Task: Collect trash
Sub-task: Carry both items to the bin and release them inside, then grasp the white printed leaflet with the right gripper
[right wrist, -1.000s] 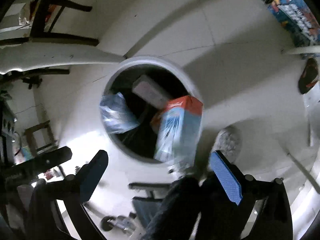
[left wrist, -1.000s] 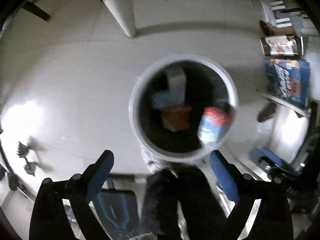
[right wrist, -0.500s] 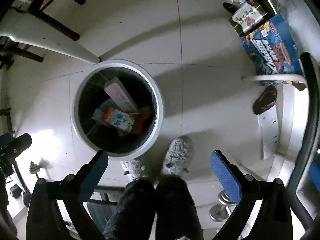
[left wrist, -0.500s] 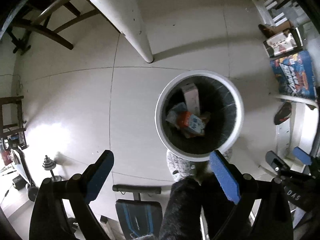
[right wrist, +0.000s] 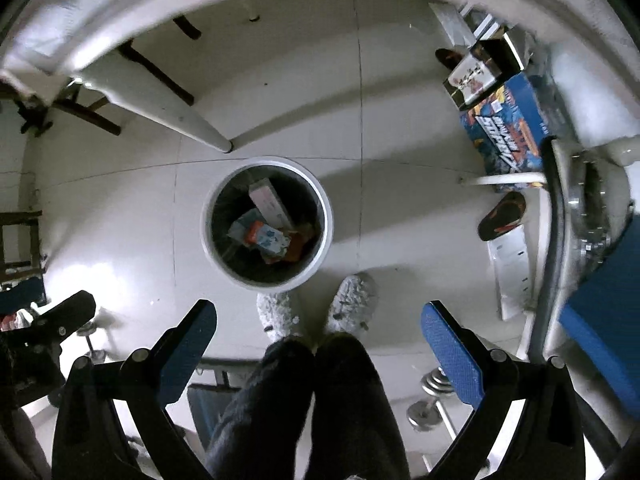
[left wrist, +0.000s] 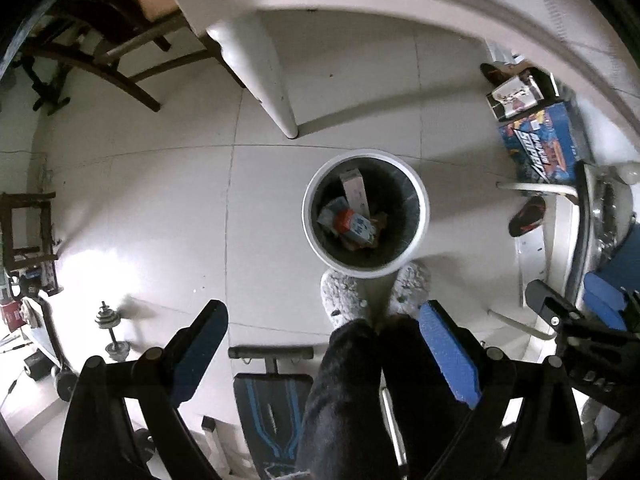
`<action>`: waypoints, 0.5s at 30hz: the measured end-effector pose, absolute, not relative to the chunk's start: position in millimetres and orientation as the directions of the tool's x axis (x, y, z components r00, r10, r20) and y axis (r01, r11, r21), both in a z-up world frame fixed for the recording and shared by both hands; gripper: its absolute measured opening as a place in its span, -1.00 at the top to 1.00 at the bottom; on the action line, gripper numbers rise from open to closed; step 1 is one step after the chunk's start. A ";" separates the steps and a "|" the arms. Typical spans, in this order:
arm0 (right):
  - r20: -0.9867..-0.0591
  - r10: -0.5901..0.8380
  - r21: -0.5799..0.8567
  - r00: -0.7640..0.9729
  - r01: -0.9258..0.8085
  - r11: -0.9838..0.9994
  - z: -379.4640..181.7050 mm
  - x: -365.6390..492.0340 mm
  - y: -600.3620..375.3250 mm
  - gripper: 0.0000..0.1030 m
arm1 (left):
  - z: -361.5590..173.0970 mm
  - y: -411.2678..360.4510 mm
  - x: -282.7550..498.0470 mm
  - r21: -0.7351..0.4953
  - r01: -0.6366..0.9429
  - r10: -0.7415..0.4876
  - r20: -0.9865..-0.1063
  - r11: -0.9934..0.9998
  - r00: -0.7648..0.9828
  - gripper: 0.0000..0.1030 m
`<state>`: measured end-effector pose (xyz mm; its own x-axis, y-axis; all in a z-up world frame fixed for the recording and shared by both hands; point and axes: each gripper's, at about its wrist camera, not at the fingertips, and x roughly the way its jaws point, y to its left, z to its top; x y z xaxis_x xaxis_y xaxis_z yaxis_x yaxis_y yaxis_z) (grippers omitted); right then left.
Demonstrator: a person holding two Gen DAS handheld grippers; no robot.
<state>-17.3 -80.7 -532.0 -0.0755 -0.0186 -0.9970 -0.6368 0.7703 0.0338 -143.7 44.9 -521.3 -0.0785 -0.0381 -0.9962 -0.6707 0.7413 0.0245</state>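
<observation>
A round white trash bin (left wrist: 420,216) with a black liner stands on the tiled floor below me; it also shows in the right wrist view (right wrist: 326,220). Inside lie a pale long box (left wrist: 354,194), a blue-and-orange carton (left wrist: 356,226) and a crumpled bluish wrapper (left wrist: 330,212); the carton also shows in the right wrist view (right wrist: 268,236). My left gripper (left wrist: 324,312) is open and empty, high above the bin. My right gripper (right wrist: 318,312) is open and empty, also high above it.
The person's dark legs (right wrist: 316,396) and grey slippers (left wrist: 340,294) stand right by the bin. A white table edge (left wrist: 400,0) and leg (left wrist: 260,68) are overhead. Game boxes (left wrist: 540,148), a sandal (right wrist: 502,216), dumbbells (left wrist: 112,332) and a blue bench (left wrist: 272,408) lie around.
The blue-and-orange carton fell from beside the bin's rim and now lies inside. Both grippers rose well away from the bin, which now looks much smaller.
</observation>
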 end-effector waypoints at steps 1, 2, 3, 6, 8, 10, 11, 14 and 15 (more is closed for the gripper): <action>-0.996 -0.008 0.049 -0.088 -0.634 0.772 -516.9 -18.6 -82.1 -1.00 | -506.8 43.5 -146.4 0.024 -0.671 -0.035 -0.997 0.741 -0.074 -0.90; -0.996 -0.001 0.056 -0.088 -0.635 0.770 -500.5 -20.4 -82.3 -1.00 | -496.6 42.6 -147.6 0.022 -0.672 -0.035 -0.997 0.740 -0.072 -0.90; -0.997 0.002 0.054 -0.081 -0.640 0.767 -489.5 -21.6 -82.0 -1.00 | -478.1 41.9 -150.6 0.017 -0.676 -0.033 -0.998 0.737 -0.061 -0.90; -0.998 0.031 0.055 -0.049 -0.644 0.763 -432.3 -21.8 -80.7 -1.00 | -438.9 43.6 -153.8 0.027 -0.687 -0.005 -0.999 0.726 -0.044 -0.90; -0.998 0.053 0.068 -0.042 -0.630 0.774 -400.7 -17.9 -80.9 -1.00 | -411.8 47.0 -152.5 0.034 -0.696 0.020 -0.999 0.717 -0.028 -0.90; -0.995 0.089 0.091 -0.033 -0.607 0.789 -367.7 -9.5 -79.2 -1.00 | -385.5 49.7 -144.0 0.050 -0.691 0.068 -0.998 0.721 -0.002 -0.90; -0.994 0.102 0.098 -0.028 -0.601 0.793 -355.3 -4.2 -78.4 -1.00 | -374.8 50.4 -138.0 0.061 -0.686 0.098 -0.995 0.725 0.016 -0.90; -0.993 0.122 0.099 -0.004 -0.610 0.786 -318.6 21.7 -73.5 -1.00 | -353.5 52.0 -111.2 0.074 -0.672 0.153 -0.986 0.737 0.059 -0.90; -0.993 0.115 0.087 0.003 -0.627 0.774 -311.2 30.3 -70.8 -1.00 | -349.3 50.9 -95.2 0.081 -0.664 0.172 -0.982 0.743 0.072 -0.90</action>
<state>30.3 -70.8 -311.2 0.0030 0.1145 -0.9934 -0.6273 0.7739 0.0873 -95.2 50.9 -349.3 0.0723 0.1717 -0.9825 -0.6642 0.7432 0.0810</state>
